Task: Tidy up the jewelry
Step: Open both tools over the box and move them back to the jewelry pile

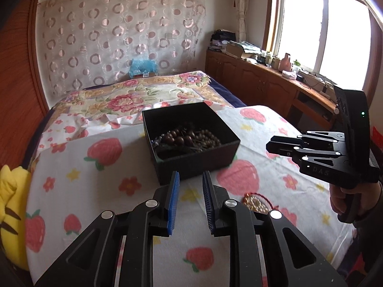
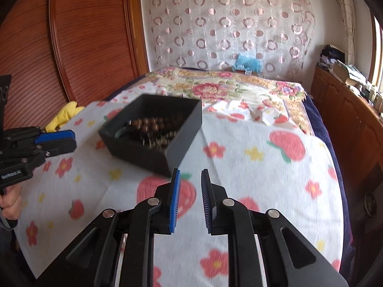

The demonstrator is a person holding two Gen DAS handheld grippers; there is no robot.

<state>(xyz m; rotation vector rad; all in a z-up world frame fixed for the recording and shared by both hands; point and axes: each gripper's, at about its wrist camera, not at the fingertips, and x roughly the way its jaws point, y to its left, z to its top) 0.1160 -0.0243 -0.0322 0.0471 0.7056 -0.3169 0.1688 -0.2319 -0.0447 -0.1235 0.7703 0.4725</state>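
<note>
Both my grippers hovered over the strawberry-print sheet [image 1: 115,191], left gripper [image 1: 190,179] and right gripper [image 2: 190,177] with fingers parted, grasping nothing. The black box [image 1: 198,165] of brown beads [image 1: 189,140] sat ahead; a gold bead piece [image 1: 255,203] lay beside my left fingers.

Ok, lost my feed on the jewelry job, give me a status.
Left gripper and right gripper both part open, empty. Black box holds brown beads. Gold bead piece loose on cloth. Nothing blocking.
</note>
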